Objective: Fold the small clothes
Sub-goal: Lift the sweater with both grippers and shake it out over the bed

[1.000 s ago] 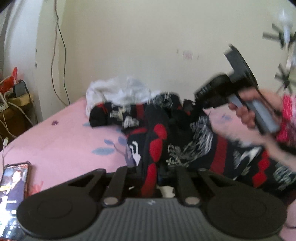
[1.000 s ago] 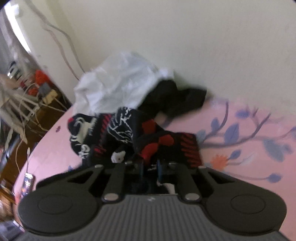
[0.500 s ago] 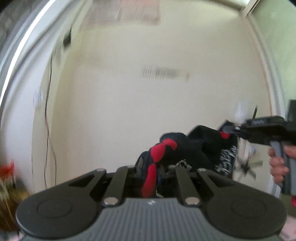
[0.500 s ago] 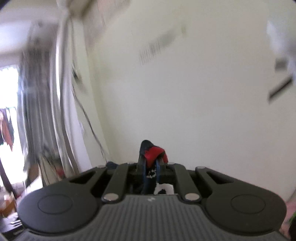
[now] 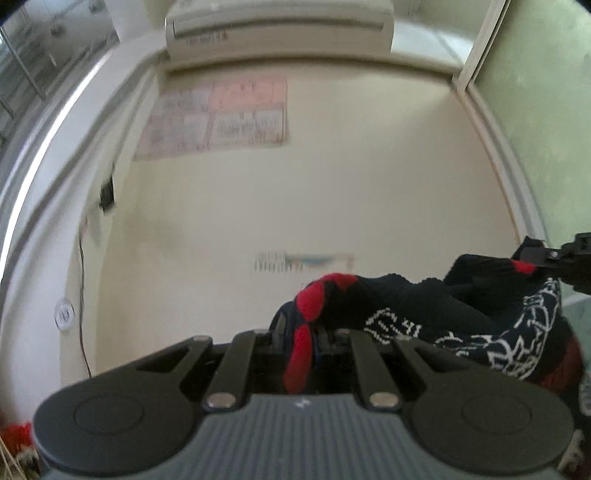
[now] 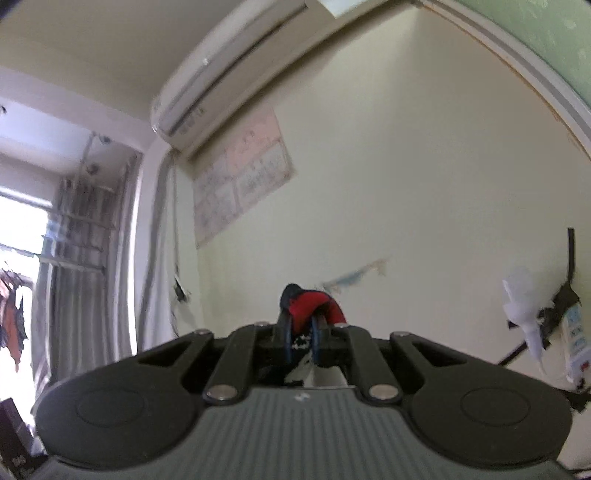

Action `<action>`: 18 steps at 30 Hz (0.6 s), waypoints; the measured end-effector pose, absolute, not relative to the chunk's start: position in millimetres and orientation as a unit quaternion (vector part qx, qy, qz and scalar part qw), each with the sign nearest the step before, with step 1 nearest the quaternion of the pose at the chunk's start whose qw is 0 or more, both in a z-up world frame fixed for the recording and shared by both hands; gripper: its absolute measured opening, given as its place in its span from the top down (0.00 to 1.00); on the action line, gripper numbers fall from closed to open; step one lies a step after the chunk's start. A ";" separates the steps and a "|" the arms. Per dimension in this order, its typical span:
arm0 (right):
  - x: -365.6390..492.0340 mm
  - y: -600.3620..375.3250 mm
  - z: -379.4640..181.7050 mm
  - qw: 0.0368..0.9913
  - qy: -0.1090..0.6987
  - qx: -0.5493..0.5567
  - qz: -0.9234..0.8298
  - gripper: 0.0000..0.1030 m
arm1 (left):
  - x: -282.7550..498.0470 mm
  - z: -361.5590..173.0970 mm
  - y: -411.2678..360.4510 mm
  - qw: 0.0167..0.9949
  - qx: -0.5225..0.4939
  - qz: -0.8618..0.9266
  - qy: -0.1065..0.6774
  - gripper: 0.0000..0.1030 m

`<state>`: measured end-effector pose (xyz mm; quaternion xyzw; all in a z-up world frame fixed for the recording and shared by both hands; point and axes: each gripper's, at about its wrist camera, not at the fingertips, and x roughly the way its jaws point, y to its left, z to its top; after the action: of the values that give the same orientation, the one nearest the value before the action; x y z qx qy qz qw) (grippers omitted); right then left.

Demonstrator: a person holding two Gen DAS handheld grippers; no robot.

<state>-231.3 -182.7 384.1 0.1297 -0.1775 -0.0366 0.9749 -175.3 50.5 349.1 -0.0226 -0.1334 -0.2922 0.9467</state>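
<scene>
A black, red and white patterned garment (image 5: pixel 436 317) hangs in the air between both grippers. My left gripper (image 5: pixel 301 332) is shut on one red-edged corner of it and tilts upward toward the wall. The cloth stretches to the right, where my right gripper (image 5: pixel 543 258) pinches its other end at the frame's edge. In the right wrist view my right gripper (image 6: pixel 301 328) is shut on a red fold of the garment (image 6: pixel 310 304), whose remainder is hidden below the gripper body.
A cream wall fills both views, with an air conditioner (image 5: pixel 277 29) and a calendar poster (image 5: pixel 218 114) high up. A curtain and bright window (image 6: pixel 66 280) are at the left, cables and a white fan part (image 6: pixel 528 317) at the right.
Both grippers rose from the pink bed and tilted upward, lifting the garment off the pile. The bed, phone and other clothes dropped out of view, and the garment now stretches between them.
</scene>
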 end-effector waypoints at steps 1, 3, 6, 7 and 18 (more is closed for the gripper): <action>-233.9 -187.8 379.9 0.976 -0.165 0.134 -0.042 0.98 | -165.0 343.7 43.4 0.949 -0.018 -0.290 -0.120 0.91; -206.7 -207.3 362.0 0.979 -0.125 0.153 -0.056 0.98 | -135.2 327.9 23.9 0.955 -0.005 -0.283 -0.084 0.91; -151.4 -245.5 316.8 0.977 -0.058 0.184 -0.091 0.98 | -80.7 291.7 -18.9 0.960 0.023 -0.279 -0.014 0.91; -134.6 -260.3 297.2 0.974 -0.036 0.195 -0.108 0.98 | -60.6 275.2 -36.7 0.961 0.036 -0.274 0.010 0.91; -74.8 -374.5 74.0 0.932 0.212 0.233 -0.179 0.61 | 82.8 88.1 -133.1 0.906 0.133 -0.270 0.297 0.86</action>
<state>-74.8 -374.5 74.0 0.2326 0.2122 -0.1787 0.9321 82.8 -133.1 88.1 0.1328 0.2973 -0.2701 0.9061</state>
